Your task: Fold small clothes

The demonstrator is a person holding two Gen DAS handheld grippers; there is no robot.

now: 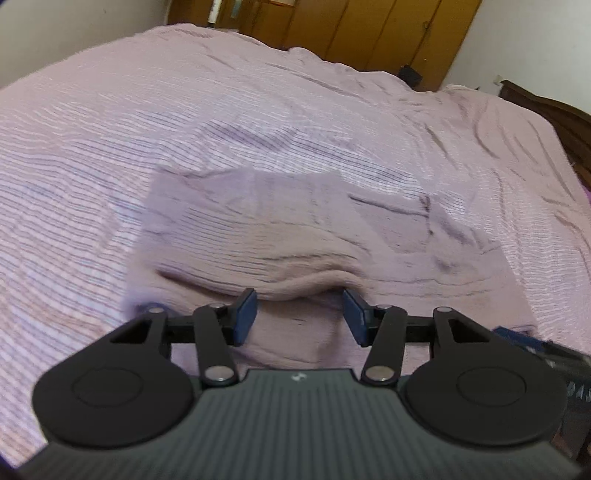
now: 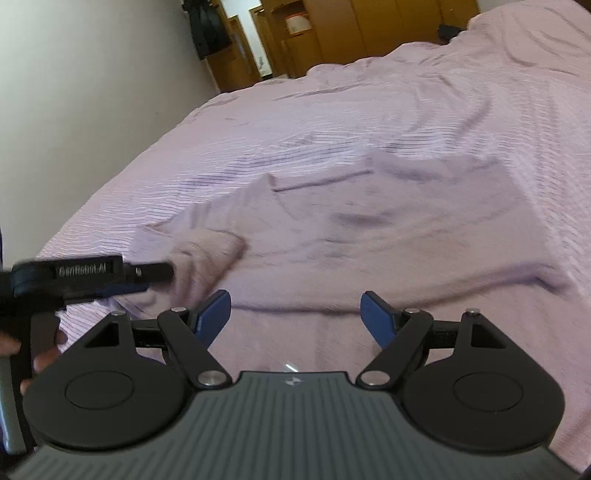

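Pink garment (image 1: 295, 236) lies flat on bed (image 1: 92, 147), long axis across left-wrist view. Left gripper (image 1: 300, 317) jaws spread, hem betw. them unpinched; right gripper (image 2: 295, 317) jaws spread, empty. Wardrobe (image 1: 351, 26) beyond bed.

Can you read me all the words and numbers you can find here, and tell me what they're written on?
"GenRobot.AI", a bit blurred, on the side of the left gripper, seen from the right wrist camera.
White letters on a dark thing at the right edge of the left wrist view: too blurred to read.
Nothing else has writing.
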